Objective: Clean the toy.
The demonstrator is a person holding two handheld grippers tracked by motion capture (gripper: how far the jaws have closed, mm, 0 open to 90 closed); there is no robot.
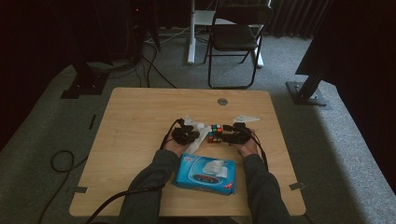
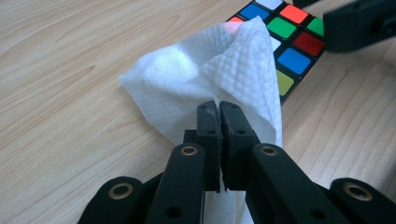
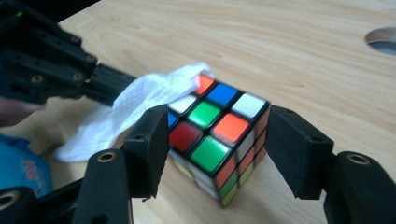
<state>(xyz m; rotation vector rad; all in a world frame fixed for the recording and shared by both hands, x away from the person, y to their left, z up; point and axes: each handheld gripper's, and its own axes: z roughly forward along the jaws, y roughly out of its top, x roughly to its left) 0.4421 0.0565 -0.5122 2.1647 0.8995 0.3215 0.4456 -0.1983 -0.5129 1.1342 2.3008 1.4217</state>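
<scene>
Wiping setup: left gripper [image 2: 219, 109] clenched on wipe [image 2: 205, 79], draped vs cube [image 3: 215, 140]; right gripper [image 3: 217, 156] straddles cube w/ jaws not yet touching, prob. to steady it on tabletop [image 3: 289, 51].

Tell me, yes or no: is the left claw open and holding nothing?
No, the left claw is shut on the white wipe beside the puzzle cube.

Light wooden tabletop [image 1: 135, 121], three things on it.
A Rubik's cube [image 1: 215, 133] sits mid-table, a white wipe [image 1: 198, 131] touching it, a blue wipes pack [image 1: 205, 174] near the front edge.
</scene>
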